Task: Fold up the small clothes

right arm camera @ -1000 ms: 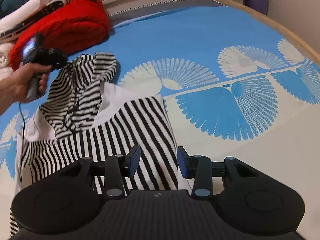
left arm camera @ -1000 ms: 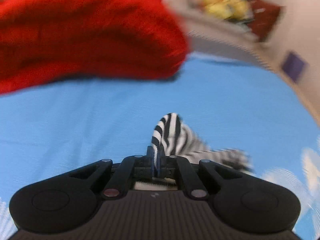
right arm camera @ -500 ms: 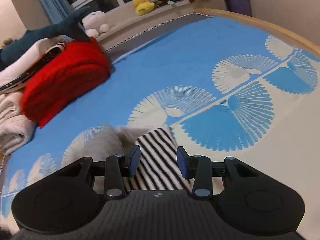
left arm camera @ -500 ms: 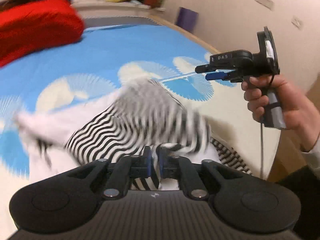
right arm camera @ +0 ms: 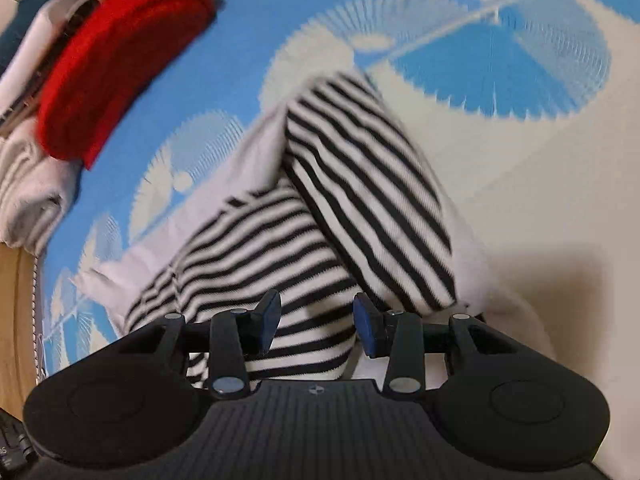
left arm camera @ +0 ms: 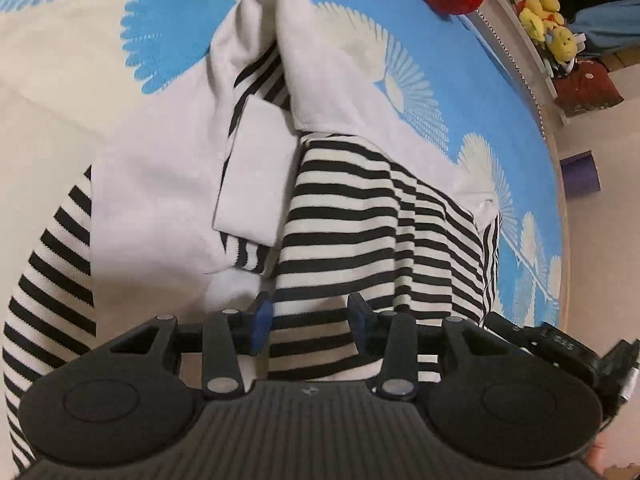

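Striped garment lay crumpled on the blue patterned bedspread, near its cream-coloured edge. Left gripper jaws were opening, a striped fold between them, pads not pressing. Right gripper stood part open over the stripes, gripping nothing. Risk: the released fold could slump and bunch, since the layers lay uneven.

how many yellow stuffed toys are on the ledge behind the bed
2, both on the ledge past the bed's far edge in the left wrist view: one yellow stuffed toy nearer the corner, the other yellow stuffed toy just beside it. More may be hidden.
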Action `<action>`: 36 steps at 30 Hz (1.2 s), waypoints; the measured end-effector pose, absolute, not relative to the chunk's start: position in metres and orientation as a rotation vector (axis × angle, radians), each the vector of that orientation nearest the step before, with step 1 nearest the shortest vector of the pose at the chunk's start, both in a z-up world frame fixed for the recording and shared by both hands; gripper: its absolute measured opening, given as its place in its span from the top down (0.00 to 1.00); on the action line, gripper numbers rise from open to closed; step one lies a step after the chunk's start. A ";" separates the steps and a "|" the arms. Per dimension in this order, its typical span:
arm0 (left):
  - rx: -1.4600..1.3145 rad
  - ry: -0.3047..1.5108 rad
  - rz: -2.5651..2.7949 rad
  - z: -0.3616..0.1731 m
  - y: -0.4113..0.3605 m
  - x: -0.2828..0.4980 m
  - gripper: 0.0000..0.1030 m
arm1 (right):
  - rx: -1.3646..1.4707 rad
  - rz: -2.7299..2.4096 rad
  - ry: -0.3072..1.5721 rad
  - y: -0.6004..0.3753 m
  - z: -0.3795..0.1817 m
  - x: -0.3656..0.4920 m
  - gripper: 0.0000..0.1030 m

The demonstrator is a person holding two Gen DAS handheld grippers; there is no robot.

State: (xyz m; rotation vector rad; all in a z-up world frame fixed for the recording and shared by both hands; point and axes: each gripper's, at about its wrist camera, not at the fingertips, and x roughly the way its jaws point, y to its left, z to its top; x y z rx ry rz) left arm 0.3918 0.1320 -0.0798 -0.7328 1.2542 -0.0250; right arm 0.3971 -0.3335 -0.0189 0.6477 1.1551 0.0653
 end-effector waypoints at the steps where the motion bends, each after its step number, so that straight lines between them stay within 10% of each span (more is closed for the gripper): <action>1: -0.737 1.250 -0.027 -0.081 0.134 0.394 0.58 | 0.633 0.059 1.162 -0.330 -0.023 0.400 0.59; 4: -0.730 1.247 -0.034 -0.079 0.133 0.386 0.62 | 0.563 0.036 1.184 -0.320 -0.036 0.410 0.61; 6: -0.744 1.258 -0.051 -0.082 0.134 0.385 0.69 | 0.584 0.027 1.184 -0.321 -0.041 0.411 0.82; 10: -0.736 1.229 -0.072 -0.081 0.134 0.385 0.99 | 0.610 0.050 1.128 -0.320 -0.033 0.409 0.97; 18: -0.701 0.735 -0.098 -0.012 0.166 0.381 0.99 | 0.931 0.186 0.705 -0.356 0.021 0.388 0.98; 26: -0.812 1.137 0.155 -0.091 0.184 0.395 0.93 | 0.844 -0.130 1.179 -0.362 -0.053 0.397 0.96; 32: -0.698 0.874 -0.055 -0.036 0.164 0.398 0.82 | 0.685 -0.100 0.954 -0.352 -0.001 0.395 0.74; 36: -0.632 1.058 -0.087 -0.064 0.133 0.406 0.78 | 0.679 0.078 0.896 -0.344 0.009 0.401 0.73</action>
